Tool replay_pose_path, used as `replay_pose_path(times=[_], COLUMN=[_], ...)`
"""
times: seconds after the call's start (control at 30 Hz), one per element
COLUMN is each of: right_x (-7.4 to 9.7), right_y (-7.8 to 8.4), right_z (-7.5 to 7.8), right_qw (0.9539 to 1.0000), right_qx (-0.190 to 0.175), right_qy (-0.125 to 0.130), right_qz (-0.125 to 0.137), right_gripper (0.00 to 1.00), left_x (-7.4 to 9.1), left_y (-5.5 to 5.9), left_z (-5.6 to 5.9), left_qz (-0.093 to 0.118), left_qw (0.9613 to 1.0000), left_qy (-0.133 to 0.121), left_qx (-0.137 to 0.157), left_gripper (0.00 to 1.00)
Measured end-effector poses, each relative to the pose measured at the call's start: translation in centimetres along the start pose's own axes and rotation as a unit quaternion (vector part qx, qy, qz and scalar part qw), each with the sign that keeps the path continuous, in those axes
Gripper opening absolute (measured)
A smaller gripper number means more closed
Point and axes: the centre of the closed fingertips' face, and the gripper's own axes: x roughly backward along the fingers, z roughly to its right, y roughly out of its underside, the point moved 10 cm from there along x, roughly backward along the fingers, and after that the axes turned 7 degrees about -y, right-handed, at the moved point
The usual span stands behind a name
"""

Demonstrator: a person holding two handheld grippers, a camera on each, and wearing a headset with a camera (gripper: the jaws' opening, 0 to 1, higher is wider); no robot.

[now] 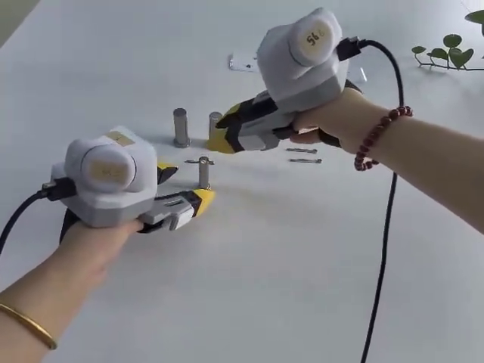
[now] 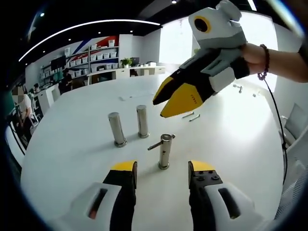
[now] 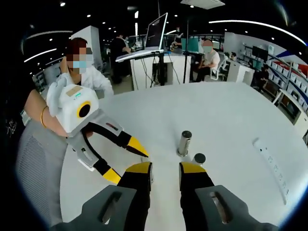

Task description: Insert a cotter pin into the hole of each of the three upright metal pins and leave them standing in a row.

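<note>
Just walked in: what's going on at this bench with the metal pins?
A person works at a white workbench with a hand-held gripper in each hand. The nearest short upright cylindrical metal pin already has a thin metal cotter pin through its top; the left hand-held gripper, jaws open, sits in front of it. The right hand-held gripper hovers by the other two metal pins, both bare. Two spare cotter pins lie loose nearby.

I can't see the base of the pin [image 1: 215, 119] just behind the front pin [image 1: 203, 172] b/c the right gripper [image 1: 219, 131] covers it. Two loose cotters [image 1: 304, 156] right of the front pin: too small for detail. Far right of it, the plant [image 1: 446, 54] is cut off by the edge.
</note>
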Motion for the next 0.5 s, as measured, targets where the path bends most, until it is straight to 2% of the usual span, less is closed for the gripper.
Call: replay_pose_path(times=[0.07,0.27,0.37,0.5], right_x=[-0.1,-1.1,-1.8,-2.6], right_y=[-0.1,-0.3,-0.3,0.4], right_z=[0.7,2.2,2.5,3.0], right_qw=[0.9998,0.998,0.9971,0.9955], right_qx=[-0.007,-0.022,-0.028,-0.052], right_qy=[0.017,0.051,0.061,0.071], right_qz=[0.007,0.03,0.034,0.035], right_gripper=[0.19,0.19,0.19,0.2], left_x=[0.4,1.4,1.7,1.9], left_y=[-0.2,-0.9,-1.1,-1.2], left_z=[-0.1,-0.1,-0.2,-0.2], left_qz=[0.001,0.011,0.024,0.025], left_qw=[1.0,0.9999,0.9997,0.9997], left_qy=[-0.002,-0.007,-0.004,-0.005], left_qx=[0.008,-0.01,0.0,-0.001], left_gripper=[0.43,0.51,0.54,0.57])
